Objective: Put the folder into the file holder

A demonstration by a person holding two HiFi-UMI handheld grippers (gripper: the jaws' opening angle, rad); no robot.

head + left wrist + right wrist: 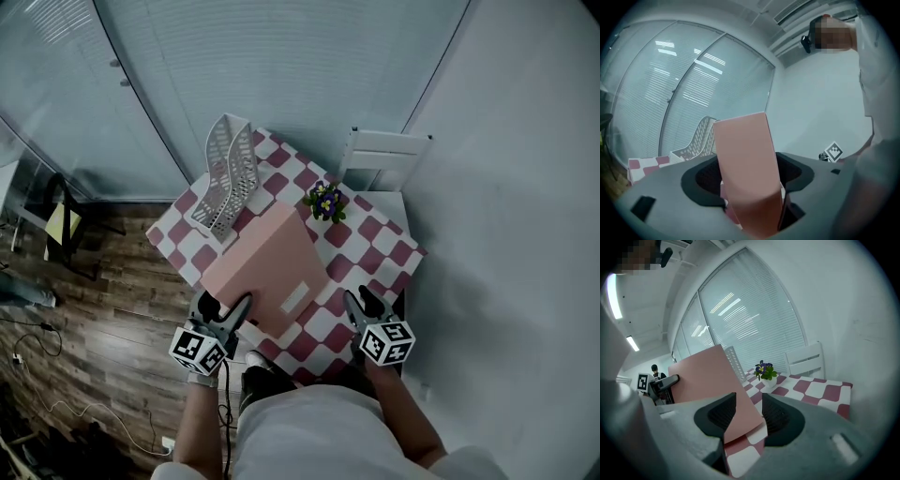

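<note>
While the left tool [225, 307] clamps the pink folder [267, 262] at its near corner, the white mesh file holder [228, 173] stands just beyond its far edge, toward the upper left of the checked bench [375, 234]. The right tool [363, 305] hangs open alongside.

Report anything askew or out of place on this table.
Only the pink cardboard folder: it sits tilted, its near-left edge clamped in the left gripper and raised off the red-and-white checked table. The white mesh file holder and the small potted flowers stand upright; nothing is spilled.
</note>
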